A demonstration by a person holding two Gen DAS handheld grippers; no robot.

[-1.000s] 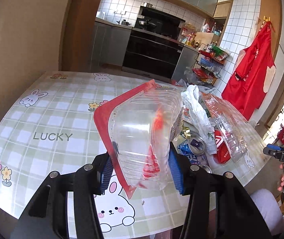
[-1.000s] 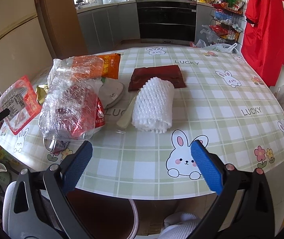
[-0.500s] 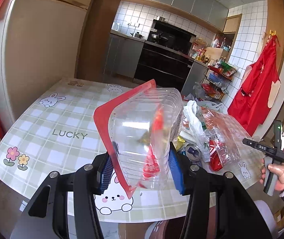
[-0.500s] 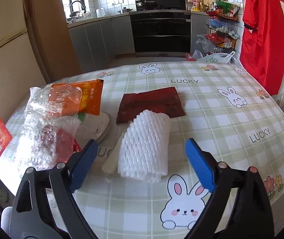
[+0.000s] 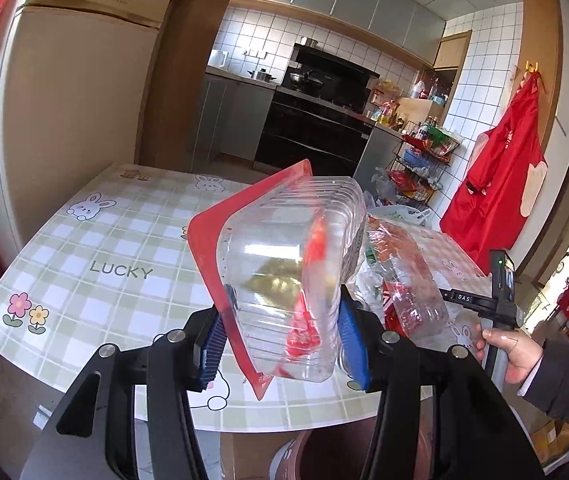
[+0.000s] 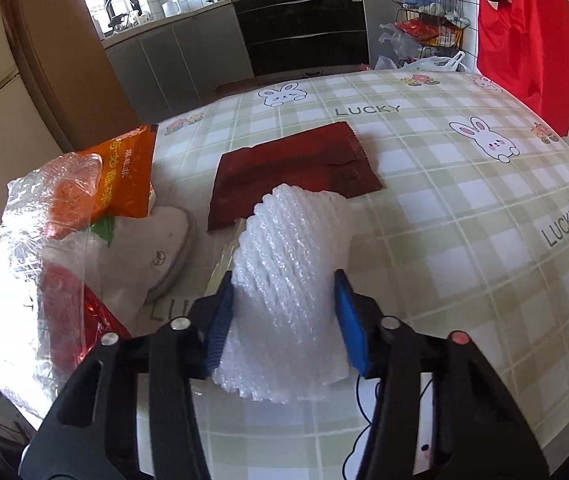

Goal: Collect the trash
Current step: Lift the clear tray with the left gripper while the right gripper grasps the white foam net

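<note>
Foam netting (image 6: pixel 288 280) lies on the surface (image 6: pixel 464 200), nearer us than the red wrapper (image 6: pixel 292 172); our right hand-held gripper (image 6: pixel 284 316) brackets it, grip unconfirmed. Left hand-held gripper (image 5: pixel 280 338) clamps the clear tray (image 5: pixel 288 272) aloft for disposal.

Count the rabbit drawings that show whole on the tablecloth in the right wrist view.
2. One white rabbit drawing lies at the far edge of the green checked tablecloth, near the black oven. The other rabbit drawing lies at the right. More may be hidden under the trash.
</note>
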